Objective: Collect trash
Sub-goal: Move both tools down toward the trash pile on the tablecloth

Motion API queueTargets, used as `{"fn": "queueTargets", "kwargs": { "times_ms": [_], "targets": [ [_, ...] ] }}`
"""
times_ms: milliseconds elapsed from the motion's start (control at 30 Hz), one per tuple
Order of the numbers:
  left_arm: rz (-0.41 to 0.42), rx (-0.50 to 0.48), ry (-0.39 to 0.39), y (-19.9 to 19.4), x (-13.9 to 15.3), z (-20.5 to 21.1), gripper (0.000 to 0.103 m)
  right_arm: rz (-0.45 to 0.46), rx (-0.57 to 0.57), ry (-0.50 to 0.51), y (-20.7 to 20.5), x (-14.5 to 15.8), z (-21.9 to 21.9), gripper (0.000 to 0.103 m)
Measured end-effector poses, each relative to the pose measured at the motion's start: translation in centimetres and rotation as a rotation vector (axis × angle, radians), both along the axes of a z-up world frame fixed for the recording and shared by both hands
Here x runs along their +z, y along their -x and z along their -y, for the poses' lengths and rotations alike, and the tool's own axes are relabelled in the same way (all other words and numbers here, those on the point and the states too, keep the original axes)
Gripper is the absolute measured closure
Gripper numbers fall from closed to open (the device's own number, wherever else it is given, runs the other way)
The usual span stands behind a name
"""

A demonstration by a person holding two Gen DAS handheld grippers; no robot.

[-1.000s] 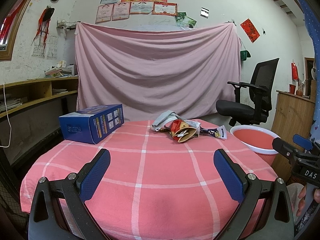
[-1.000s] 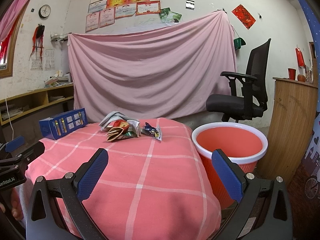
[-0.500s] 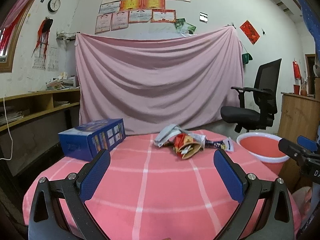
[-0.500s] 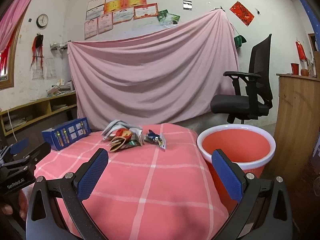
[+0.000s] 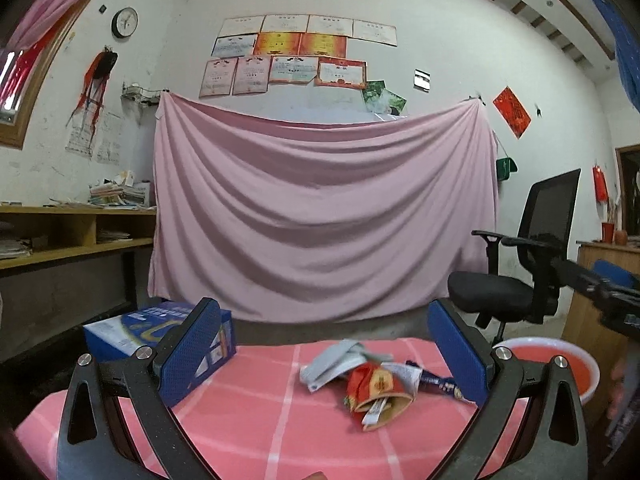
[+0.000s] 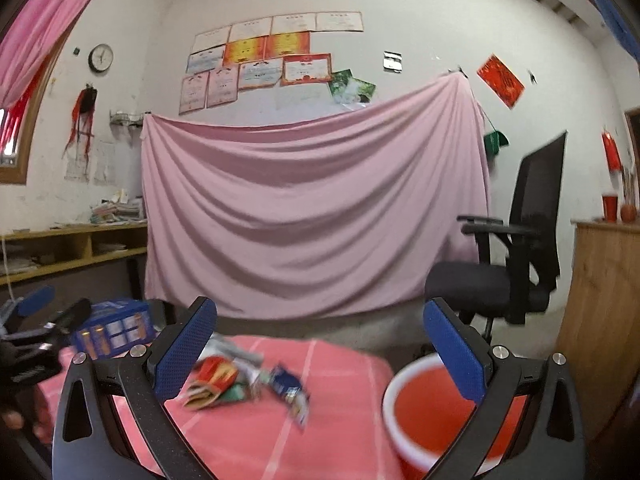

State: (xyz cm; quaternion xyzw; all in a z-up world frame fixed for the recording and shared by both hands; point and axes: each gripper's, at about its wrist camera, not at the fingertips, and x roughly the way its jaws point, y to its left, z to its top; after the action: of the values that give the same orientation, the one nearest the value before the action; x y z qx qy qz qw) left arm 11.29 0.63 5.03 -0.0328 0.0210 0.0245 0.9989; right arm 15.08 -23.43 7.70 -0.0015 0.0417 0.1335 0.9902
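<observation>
Two blue-padded fingers of the left gripper (image 5: 324, 352) stand wide apart, holding nothing, above the pink checked tablecloth (image 5: 256, 432). Between them lies a small heap of crumpled wrappers (image 5: 370, 380), grey, red and blue; a blue cardboard box (image 5: 132, 336) sits left, a red plastic basin with a white rim (image 5: 568, 364) right.

From the right wrist, the right gripper (image 6: 320, 348) is likewise spread and empty, the blurred wrappers (image 6: 240, 380) lying left of the basin (image 6: 432, 412), well apart from both pads.

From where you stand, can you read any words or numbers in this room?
None can be read.
Wall certificates: print too small.
Blue box: lettering blurred.
Wrappers: blurred.
Red paper on the wall: characters unclear.
Clock: numerals too small.
</observation>
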Motion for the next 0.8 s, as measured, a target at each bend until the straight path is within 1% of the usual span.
{"fn": "queueTargets", "kwargs": {
  "times_ms": [100,167,233,300,333,433,500,567,600,700,733,767,800],
  "targets": [
    [-0.020,-0.015,0.002,-1.3,0.1,0.1,0.002,-0.034,0.020,-0.018,-2.8,-0.1,-0.1,0.000],
    [-0.064,-0.016,-0.009,-2.8,-0.1,0.6,0.002,-0.059,0.015,-0.002,-4.6,-0.4,-0.4,0.000],
    [-0.124,-0.004,-0.005,-4.4,-0.8,1.0,0.002,-0.108,-0.006,0.046,-6.5,-1.1,-0.9,0.000],
    [-0.212,0.013,0.022,-6.6,-1.5,1.3,0.002,-0.176,-0.023,0.099,-8.3,-1.9,-1.4,0.000],
    [-0.248,0.019,0.031,-7.4,-1.8,1.3,0.002,-0.226,-0.022,0.125,-9.4,-2.7,-1.5,0.000],
    [-0.369,0.003,0.046,-9.8,-3.1,1.7,0.002,-0.329,0.004,0.124,-11.0,-4.8,-1.2,0.000],
    [-0.421,-0.011,0.048,-10.6,-3.8,1.8,0.002,-0.409,0.035,0.110,-11.8,-6.1,-0.8,0.000],
    [-0.499,-0.029,0.041,-11.9,-4.6,2.3,0.002,-0.469,0.055,0.100,-12.8,-6.7,-0.8,0.000],
    [-0.531,-0.038,0.043,-12.5,-4.9,2.5,0.002,-0.514,0.058,0.093,-13.4,-7.2,-0.7,0.000],
    [-0.598,-0.054,0.054,-13.7,-5.6,2.9,0.002,-0.602,0.097,0.088,-14.9,-8.1,-1.2,0.010],
    [-0.625,-0.063,0.055,-14.2,-5.7,3.1,0.002,-0.624,0.108,0.094,-15.3,-8.4,-1.4,0.017],
    [-0.643,-0.067,0.056,-14.6,-5.9,3.3,0.003,-0.647,0.121,0.102,-15.6,-8.8,-1.6,0.021],
    [-0.655,-0.073,0.059,-14.8,-5.9,3.4,0.003,-0.659,0.131,0.101,-15.6,-8.9,-1.7,0.022]
  ]
}}
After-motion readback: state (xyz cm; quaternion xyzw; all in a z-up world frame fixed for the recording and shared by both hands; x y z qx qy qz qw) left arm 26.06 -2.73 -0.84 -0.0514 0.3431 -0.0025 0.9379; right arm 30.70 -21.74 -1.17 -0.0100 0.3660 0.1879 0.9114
